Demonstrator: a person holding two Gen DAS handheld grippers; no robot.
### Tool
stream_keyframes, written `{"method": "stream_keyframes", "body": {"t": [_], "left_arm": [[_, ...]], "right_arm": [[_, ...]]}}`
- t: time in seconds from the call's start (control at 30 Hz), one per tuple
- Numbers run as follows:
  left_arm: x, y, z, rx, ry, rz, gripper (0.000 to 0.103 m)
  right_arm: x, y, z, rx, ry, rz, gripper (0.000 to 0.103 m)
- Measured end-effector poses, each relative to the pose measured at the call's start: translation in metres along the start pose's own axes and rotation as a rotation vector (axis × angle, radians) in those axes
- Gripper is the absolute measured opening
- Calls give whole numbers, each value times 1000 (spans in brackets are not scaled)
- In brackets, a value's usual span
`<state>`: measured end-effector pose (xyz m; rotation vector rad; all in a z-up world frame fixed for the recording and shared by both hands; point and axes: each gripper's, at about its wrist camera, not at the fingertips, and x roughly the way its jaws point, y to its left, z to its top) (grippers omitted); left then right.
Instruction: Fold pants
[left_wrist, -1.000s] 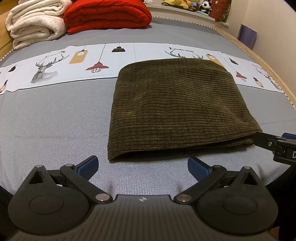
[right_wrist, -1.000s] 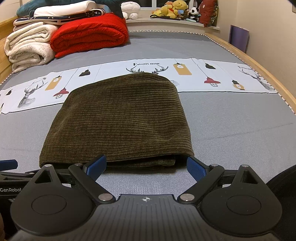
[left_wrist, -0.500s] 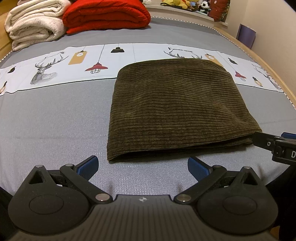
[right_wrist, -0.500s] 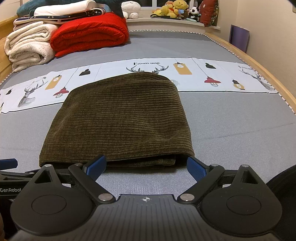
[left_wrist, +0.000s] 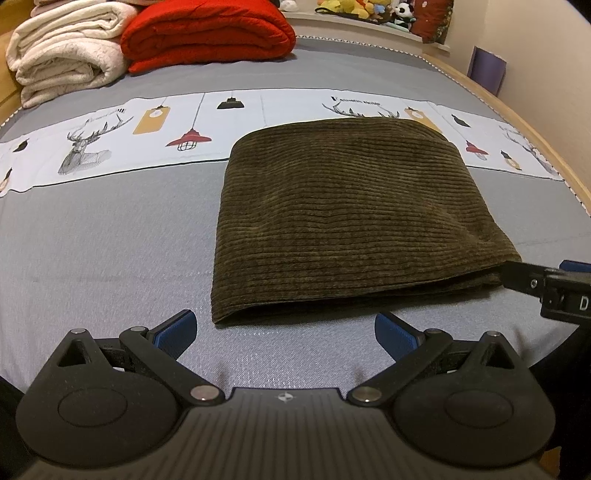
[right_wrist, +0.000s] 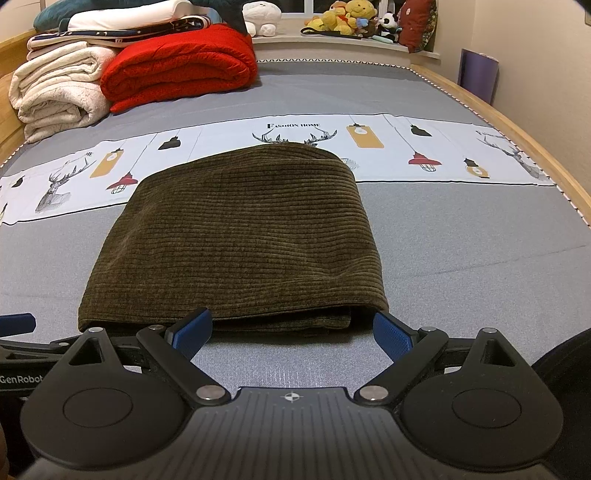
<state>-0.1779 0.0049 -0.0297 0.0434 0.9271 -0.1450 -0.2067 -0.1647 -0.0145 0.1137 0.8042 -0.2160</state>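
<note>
The dark olive corduroy pants (left_wrist: 351, 218) lie folded into a compact rectangle on the grey bed sheet (left_wrist: 92, 236); they also show in the right wrist view (right_wrist: 236, 236). My left gripper (left_wrist: 284, 328) is open and empty, just short of the pants' near left corner. My right gripper (right_wrist: 291, 332) is open and empty, its blue pads at the near folded edge without holding it. The right gripper's body shows at the right edge of the left wrist view (left_wrist: 546, 284).
A red quilt (right_wrist: 177, 66) and rolled cream blankets (right_wrist: 59, 88) are stacked at the far left of the bed. A printed white band (right_wrist: 406, 147) crosses the sheet behind the pants. The wooden bed edge (right_wrist: 517, 125) runs along the right. Plush toys (right_wrist: 351, 18) line the windowsill.
Both grippers have stayed open and nearly still. The pants have not moved; the left wrist view shifted only slightly.
</note>
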Motion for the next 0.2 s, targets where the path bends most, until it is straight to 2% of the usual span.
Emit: {"method": "stream_keyframes", "body": {"t": [0.2], "left_arm": [[-2, 1, -1, 11, -10, -11, 103]], "right_arm": [[2, -2, -3, -2, 6, 2, 95]]}}
